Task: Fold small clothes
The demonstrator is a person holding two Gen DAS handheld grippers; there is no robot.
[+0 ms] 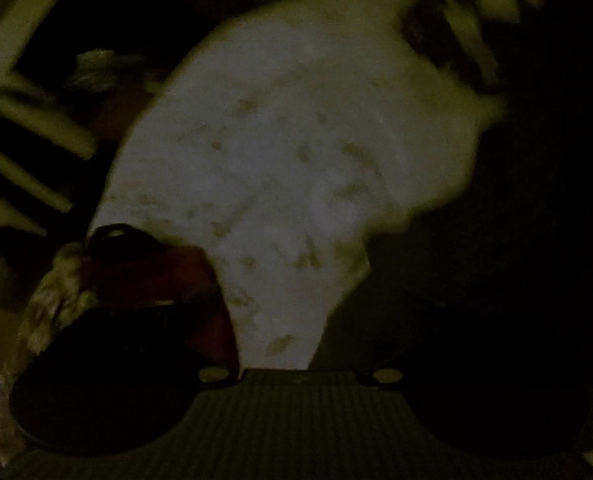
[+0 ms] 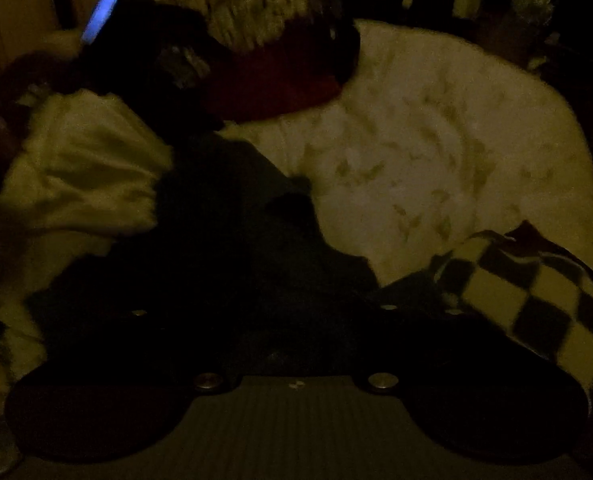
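The scene is very dark and blurred. A white cloth with small printed marks point(image 1: 296, 152) fills the left wrist view, and a strip of it runs down between the dim fingers of my left gripper point(image 1: 288, 320). Those fingers stand wide apart and do not pinch it. In the right wrist view the same white cloth point(image 2: 436, 140) lies spread out. A dark garment point(image 2: 236, 220) sits in front of my right gripper point(image 2: 264, 304), whose jaws are apart with nothing pressed between them. The left gripper's red and black body point(image 2: 280, 76), held by a knit-gloved hand point(image 2: 248, 12), rests at the cloth's far edge.
A black-and-pale checkered cloth point(image 2: 536, 300) lies at the right, a crumpled cream garment point(image 2: 84, 168) at the left. Pale slats point(image 1: 24, 132) stand beside the surface. A red and dark gripper body point(image 1: 156, 276) with a knit glove point(image 1: 56, 292) is close at lower left.
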